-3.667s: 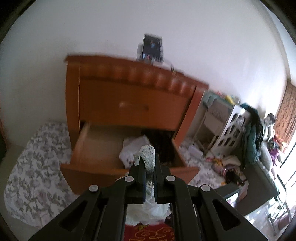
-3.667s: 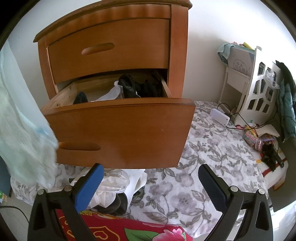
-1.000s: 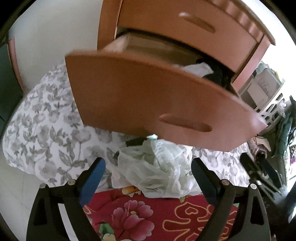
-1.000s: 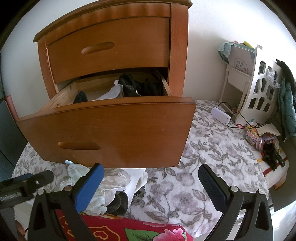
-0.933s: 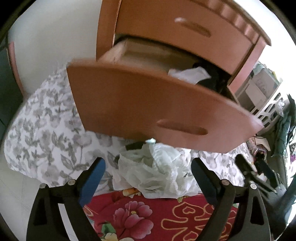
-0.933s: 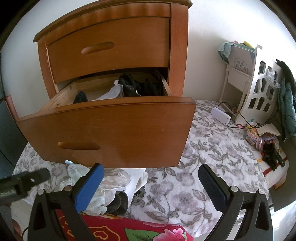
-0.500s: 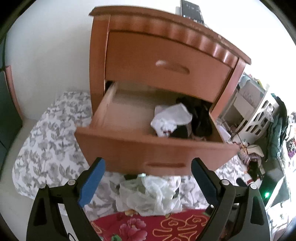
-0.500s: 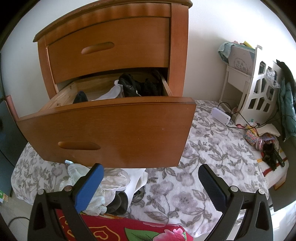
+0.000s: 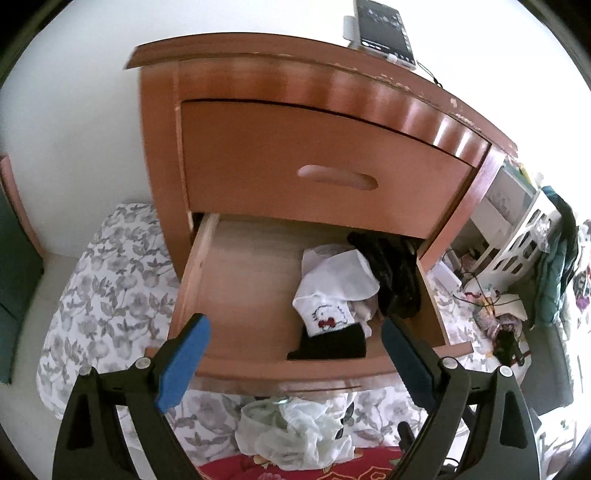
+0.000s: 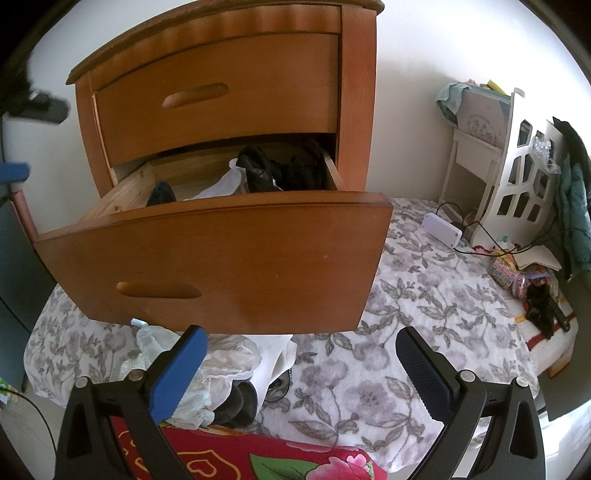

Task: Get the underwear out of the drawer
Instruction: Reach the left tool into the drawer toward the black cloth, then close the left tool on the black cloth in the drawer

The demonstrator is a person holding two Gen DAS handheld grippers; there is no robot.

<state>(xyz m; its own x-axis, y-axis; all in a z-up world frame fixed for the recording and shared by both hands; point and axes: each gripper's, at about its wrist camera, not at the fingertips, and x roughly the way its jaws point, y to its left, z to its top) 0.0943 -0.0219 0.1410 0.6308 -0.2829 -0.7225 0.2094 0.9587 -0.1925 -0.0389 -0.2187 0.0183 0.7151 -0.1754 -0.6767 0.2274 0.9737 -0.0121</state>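
The lower drawer [image 9: 236, 295] of a wooden nightstand [image 9: 314, 122] stands pulled out. Inside, at its right half, lie white underwear with a cartoon cat print [image 9: 332, 291], a black piece [image 9: 328, 343] in front of it and dark clothes [image 9: 391, 273] behind. My left gripper [image 9: 295, 354] hovers open above the drawer's front edge, empty. My right gripper [image 10: 299, 369] is open and empty, low in front of the drawer front [image 10: 221, 266]. A heap of pale sheer underwear [image 10: 207, 373] lies on the floor cloth below the drawer; the same heap [image 9: 295, 432] shows in the left wrist view.
A grey floral cloth [image 10: 424, 314] covers the floor, with a red flowered blanket [image 10: 229, 458] nearest me. A white shelf unit [image 10: 517, 177], cables, a white box [image 10: 443, 229] and clutter stand at the right. A phone [image 9: 384, 33] sits on the nightstand top.
My left gripper let go of the pale underwear onto the floor heap, then rose from below the drawer front to above the open drawer. The right gripper has stayed put.
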